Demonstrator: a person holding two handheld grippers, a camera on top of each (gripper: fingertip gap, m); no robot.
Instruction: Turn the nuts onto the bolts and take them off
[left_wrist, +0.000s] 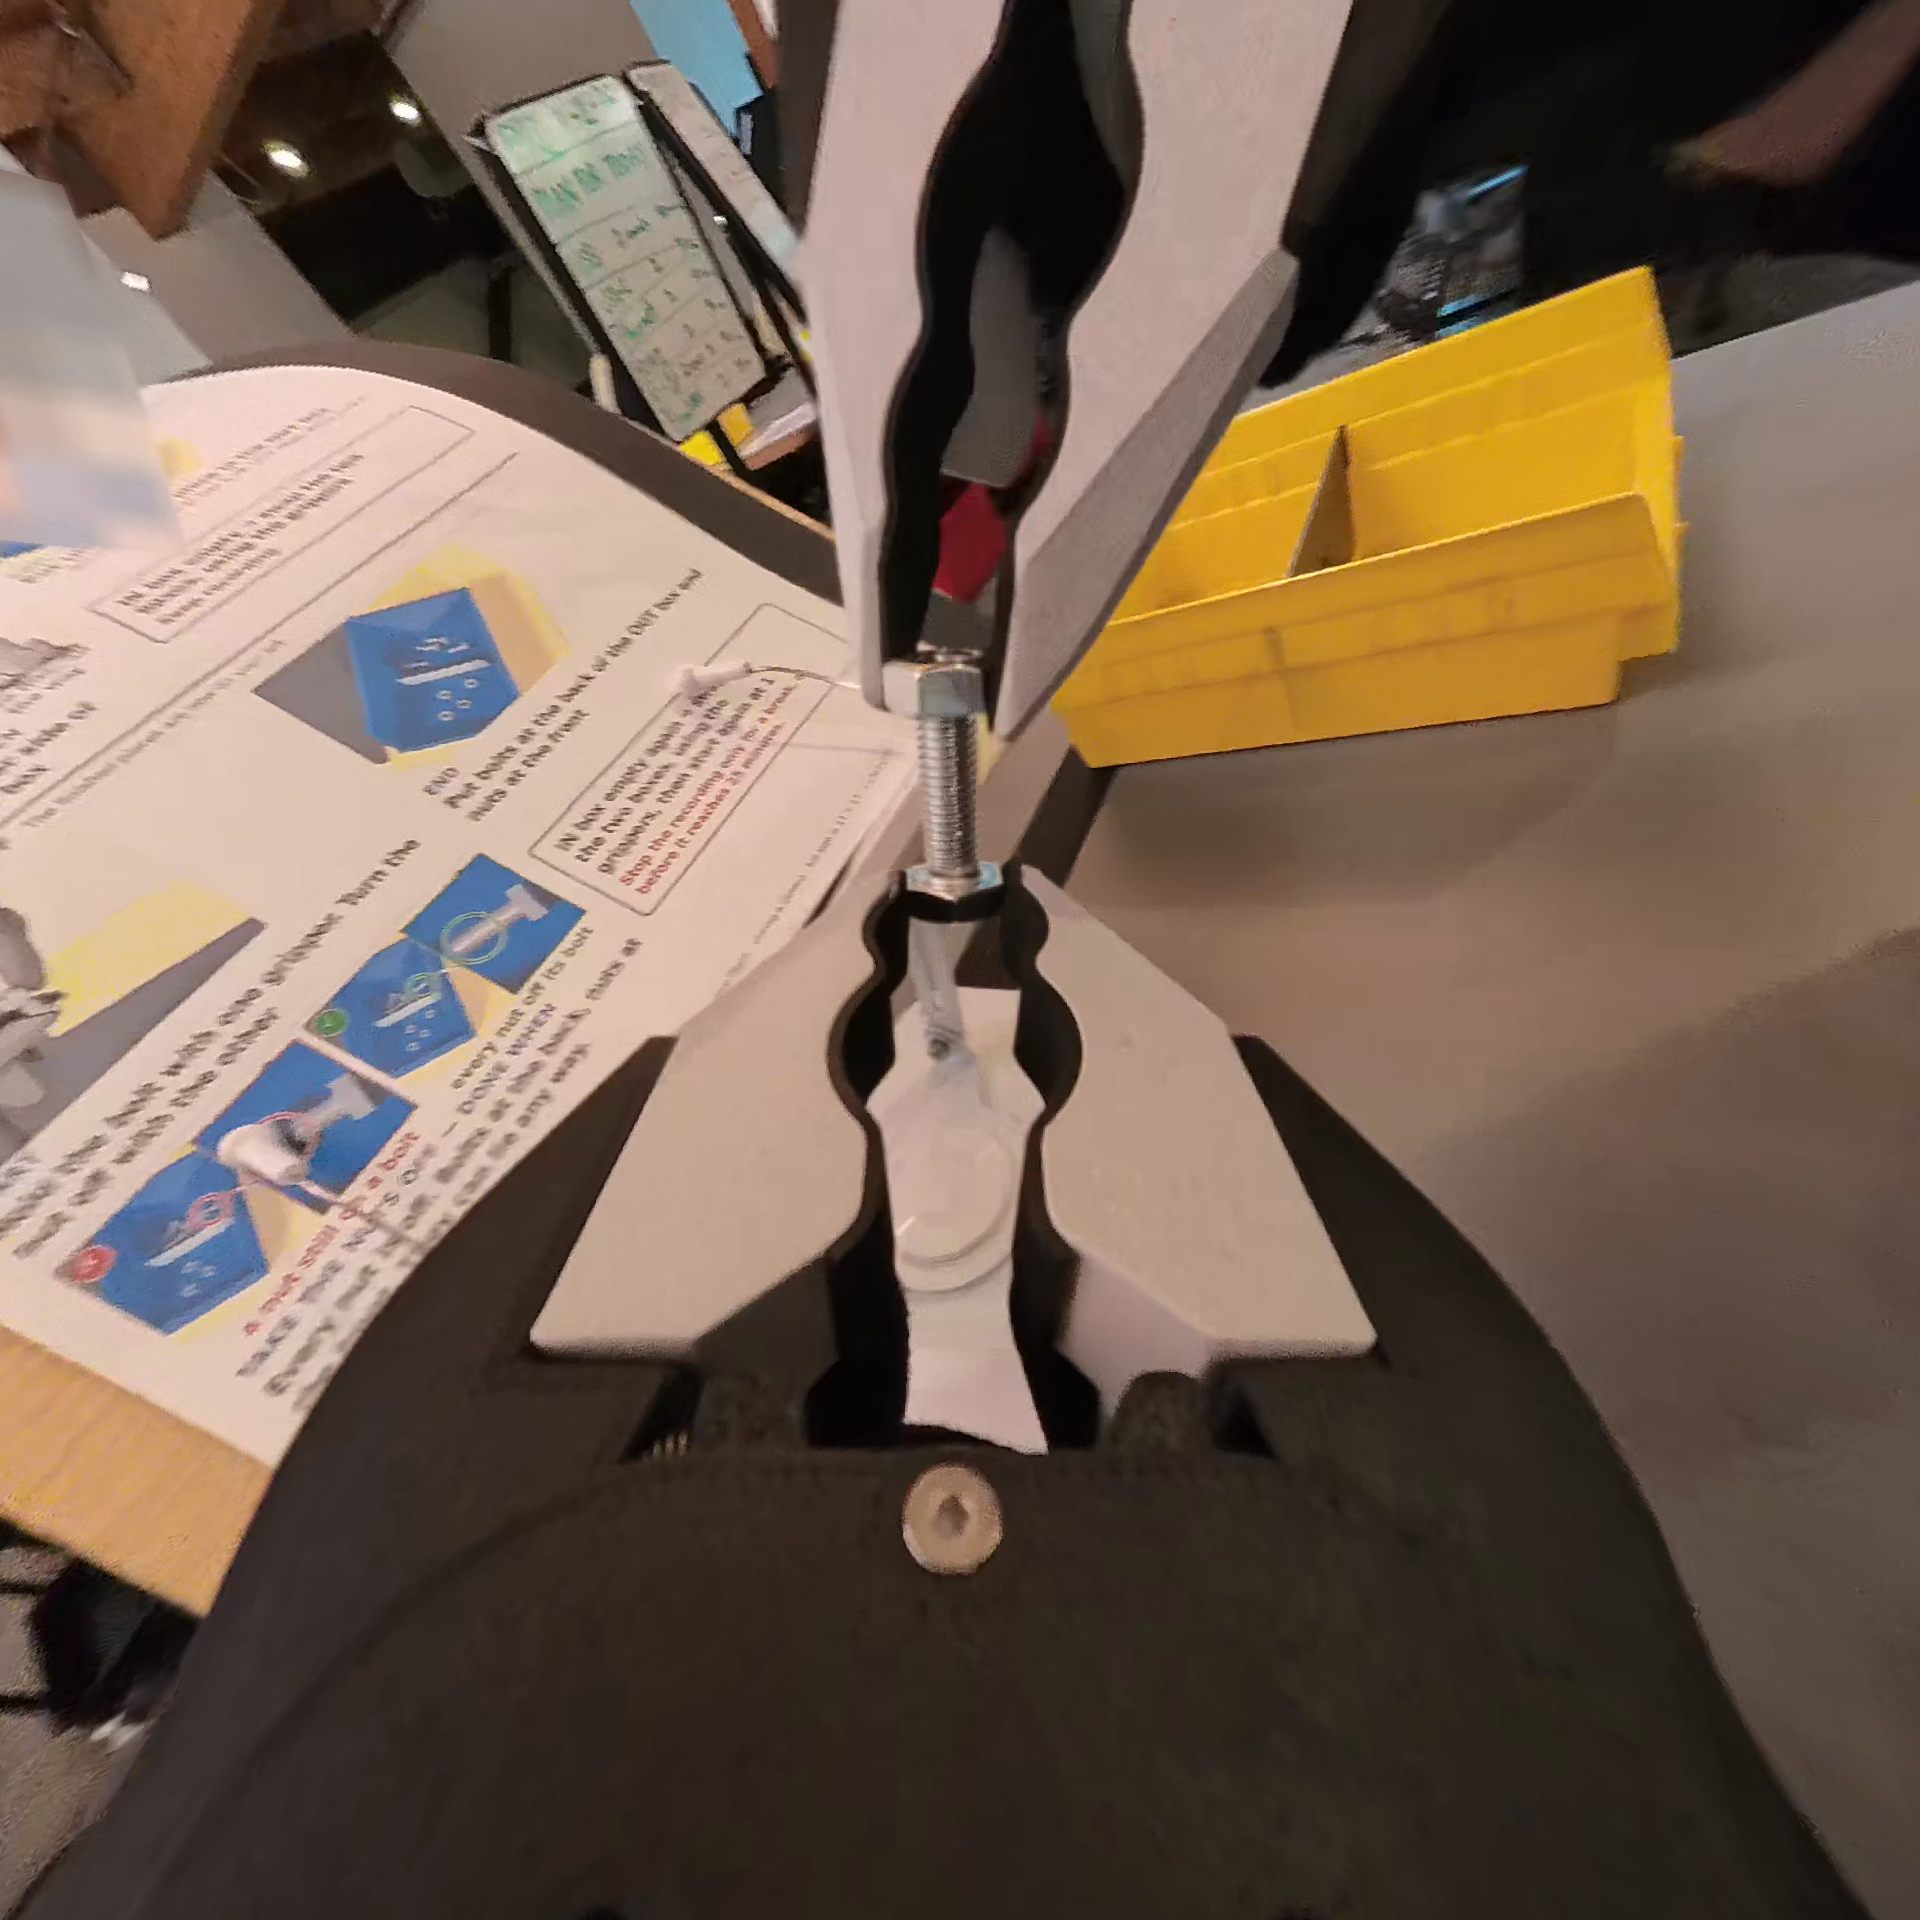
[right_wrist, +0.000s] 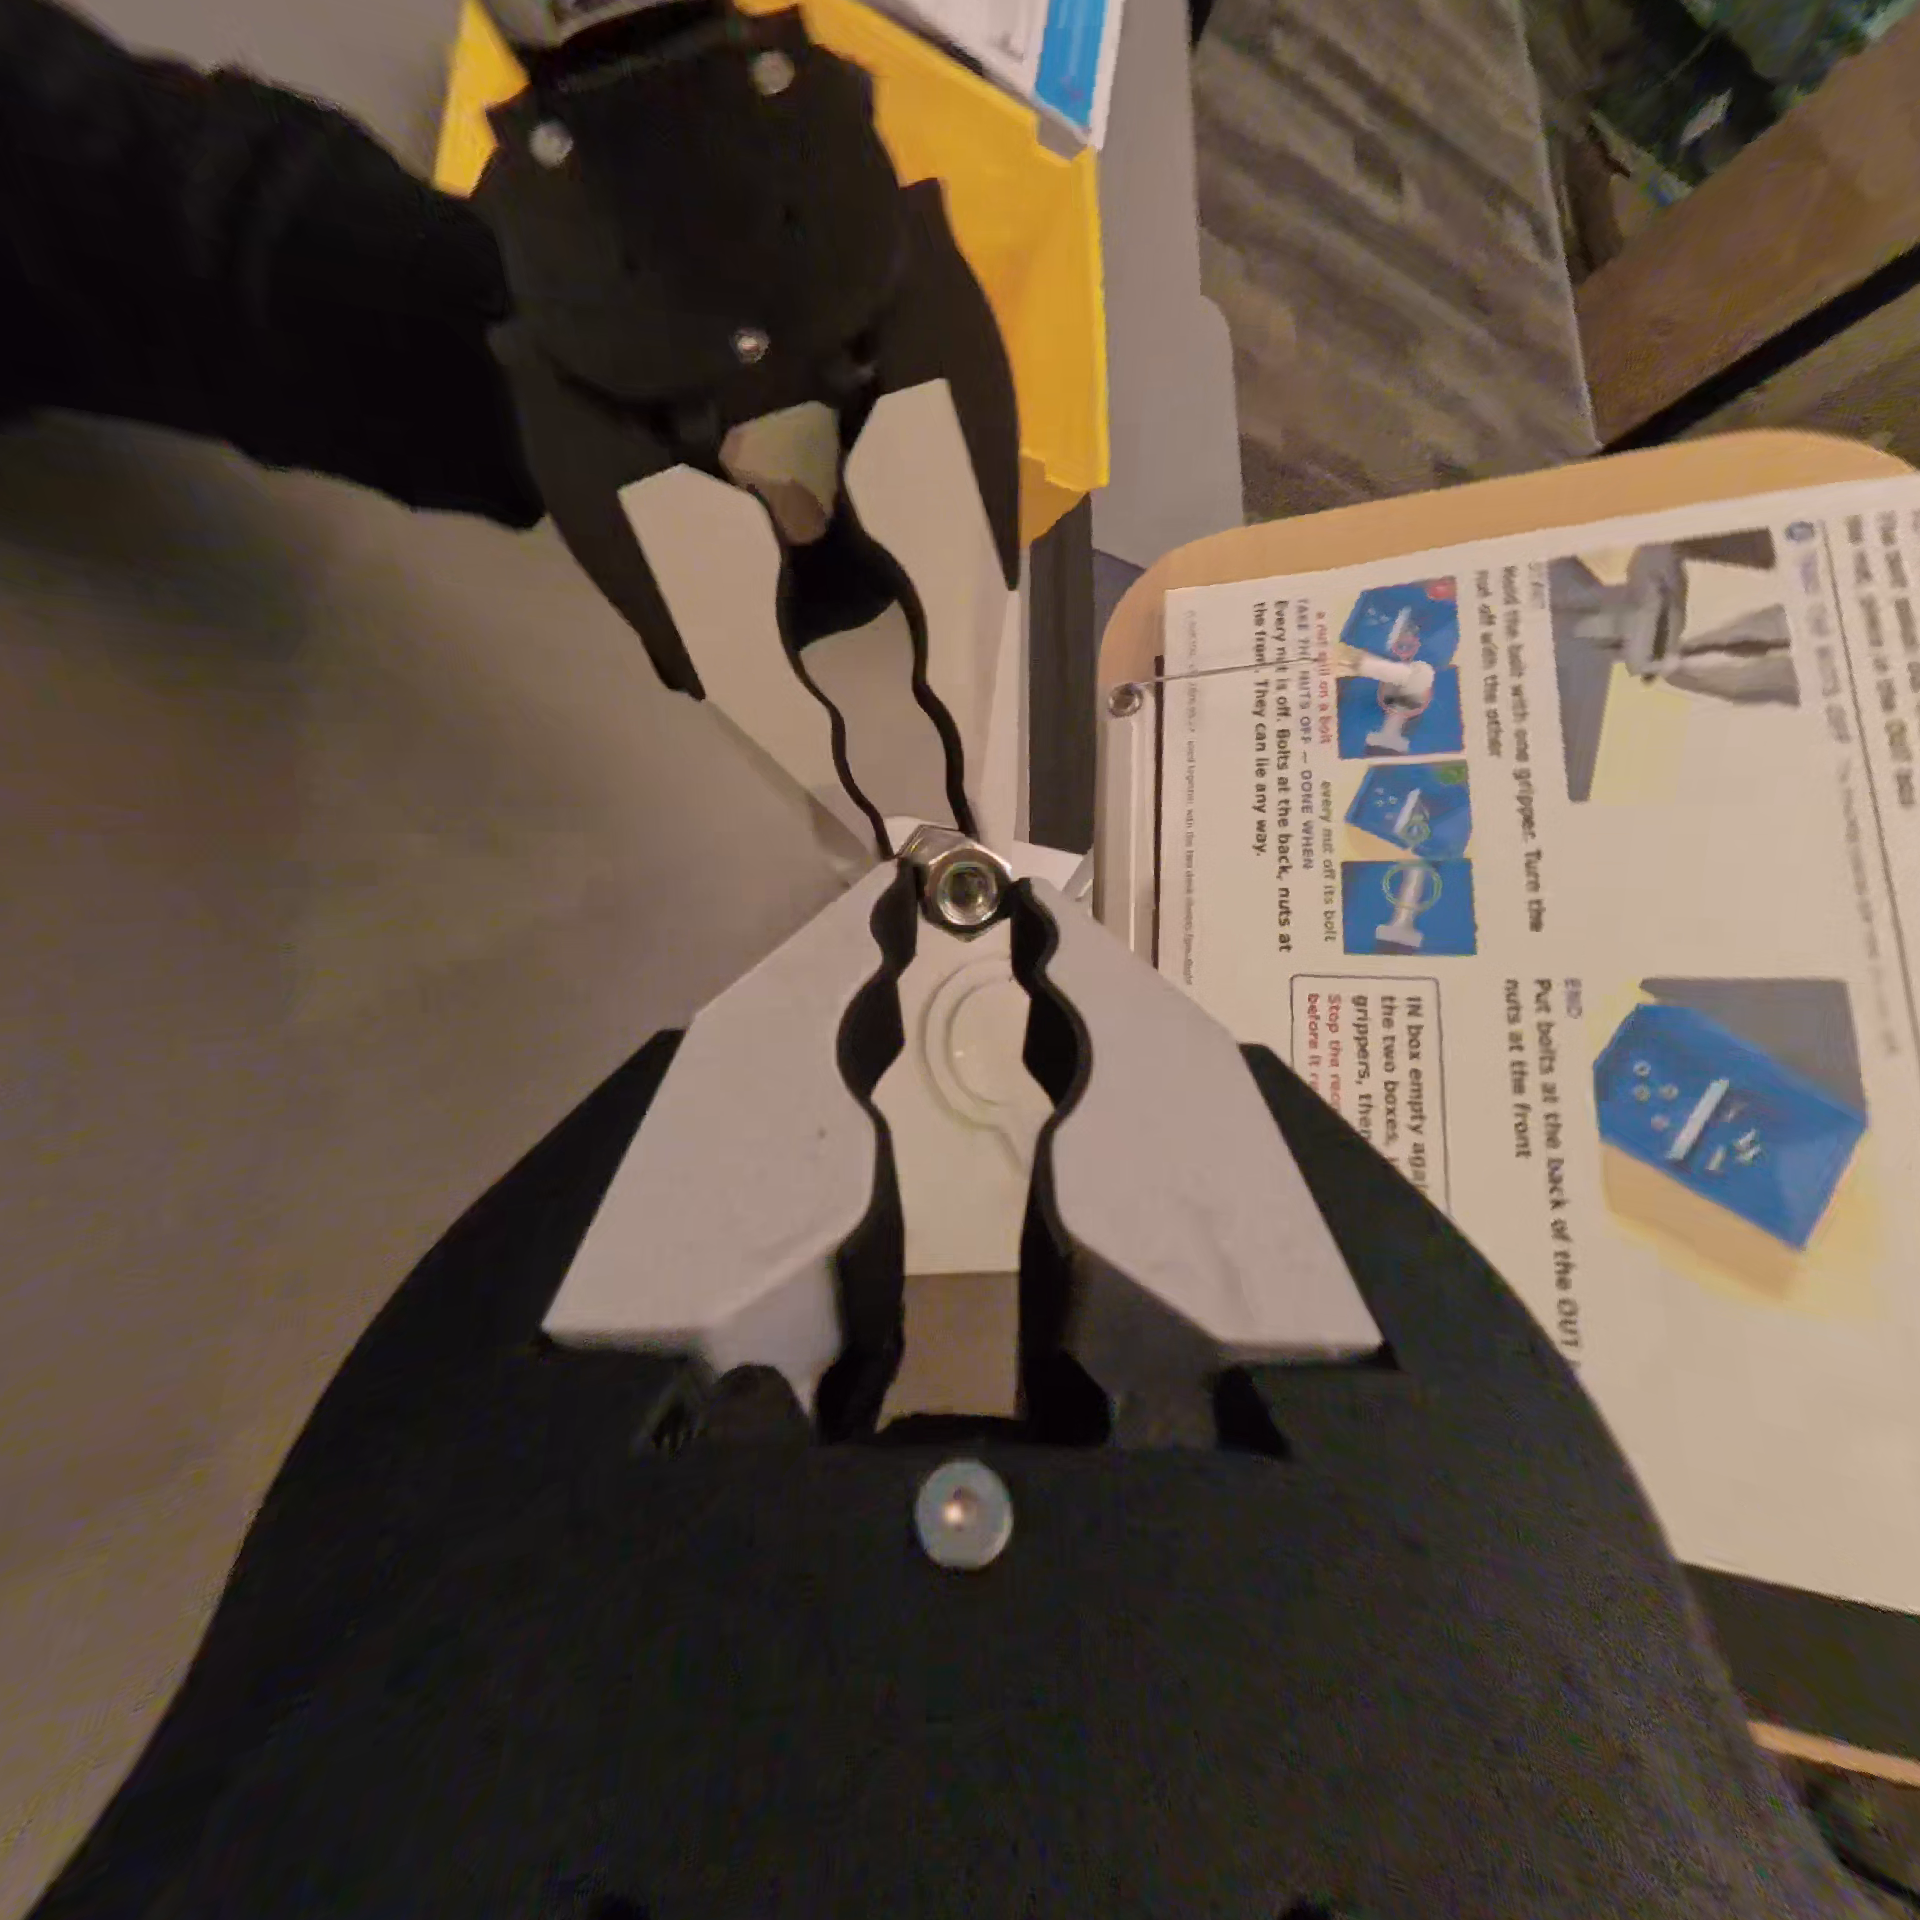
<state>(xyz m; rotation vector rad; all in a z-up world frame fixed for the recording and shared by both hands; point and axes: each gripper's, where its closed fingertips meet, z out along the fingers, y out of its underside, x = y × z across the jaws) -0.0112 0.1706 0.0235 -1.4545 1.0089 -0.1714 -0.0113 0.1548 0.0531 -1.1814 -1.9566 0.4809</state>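
Closest to the lens, the left gripper (left_wrist: 951, 914) is clamped on the nut (left_wrist: 951, 879), which sits right at its tips, at 12 o'clock. An instruction sheet (left_wrist: 343, 790) lies at 10 o'clock. From the nut, the bolt (left_wrist: 948, 779) rises toward 12 into the right gripper (left_wrist: 935, 675), which is pinched shut on its hex head. A yellow bin (left_wrist: 1403, 613) sits at 2 o'clock.

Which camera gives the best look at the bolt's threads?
The left wrist view: the bolt shows side-on, threads visible between head and nut. The right wrist view looks along the bolt, showing only its end.
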